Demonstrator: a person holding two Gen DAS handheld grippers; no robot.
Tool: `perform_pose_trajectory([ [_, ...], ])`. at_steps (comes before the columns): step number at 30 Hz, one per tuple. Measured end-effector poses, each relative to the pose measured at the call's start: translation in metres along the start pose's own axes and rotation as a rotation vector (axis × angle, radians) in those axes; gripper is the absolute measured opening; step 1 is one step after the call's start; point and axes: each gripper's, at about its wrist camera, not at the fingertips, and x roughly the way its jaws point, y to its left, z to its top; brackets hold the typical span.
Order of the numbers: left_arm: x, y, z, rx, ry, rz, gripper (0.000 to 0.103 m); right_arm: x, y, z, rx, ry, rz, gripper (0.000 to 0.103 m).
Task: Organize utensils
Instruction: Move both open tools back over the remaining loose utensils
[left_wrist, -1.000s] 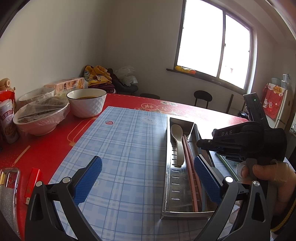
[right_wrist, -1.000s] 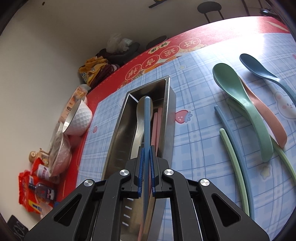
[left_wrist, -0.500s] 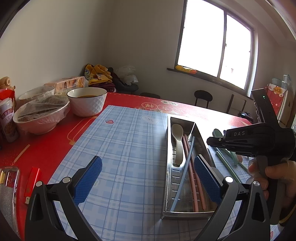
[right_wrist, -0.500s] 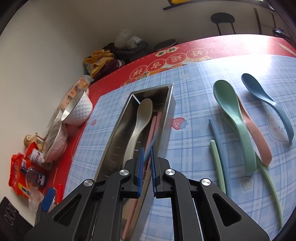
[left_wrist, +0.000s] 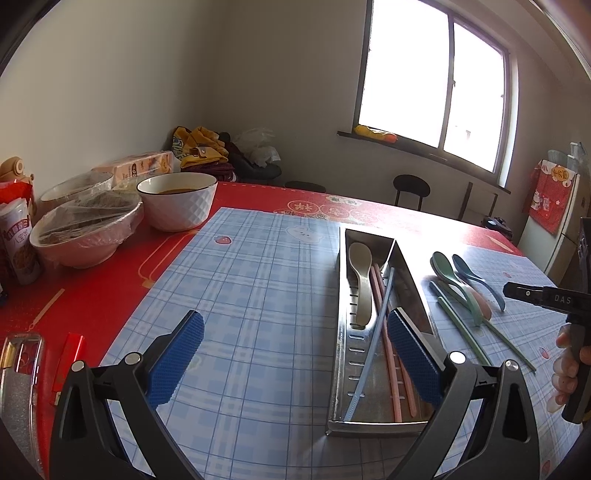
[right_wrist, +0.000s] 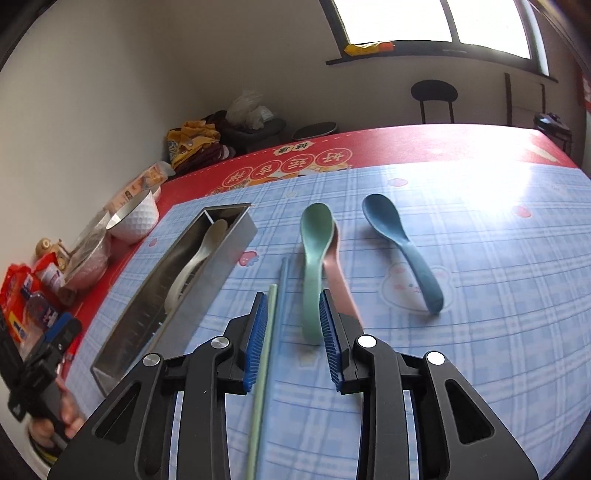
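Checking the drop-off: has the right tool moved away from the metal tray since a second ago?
Yes. The right tool has swung right, off the metal tray, over the spoons, its jaws just opened and empty.

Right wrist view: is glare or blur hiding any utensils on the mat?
Right wrist view: window glare washes out the far right of the mat, no utensil there; green spoon and blue spoon read clearly, slight motion blur. Left wrist view: sharp, the window blown out.
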Motion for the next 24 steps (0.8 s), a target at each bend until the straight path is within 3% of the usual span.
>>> perform_pose_trajectory([
  [4,-0.002,-0.011,-0.001,0.041,0.007,0.025,0.097,-0.013,-0.026,-0.006,-0.015,-0.017,0.005,0.036],
  [6,-0.009,-0.022,0.000,0.074,-0.006,0.048,0.092,-0.018,-0.038,-0.007,-0.010,-0.031,0.016,0.036],
  [13,-0.040,-0.073,0.018,0.069,-0.014,-0.059,0.073,-0.022,-0.061,-0.006,0.020,-0.066,0.039,0.036],
  [16,-0.036,-0.108,0.019,0.121,0.041,-0.091,0.065,-0.020,-0.064,-0.005,0.029,-0.073,0.065,0.036],
  [18,-0.027,-0.130,0.018,0.135,0.091,-0.121,0.052,-0.019,-0.063,-0.006,0.023,-0.070,0.064,0.036],
  [21,-0.009,-0.155,0.012,0.128,0.168,-0.162,0.043,-0.018,-0.064,-0.009,0.024,-0.065,0.079,0.036],
  [24,0.012,-0.177,0.002,0.147,0.228,-0.161,0.036,-0.022,-0.069,-0.010,0.053,-0.079,0.092,0.036],
])
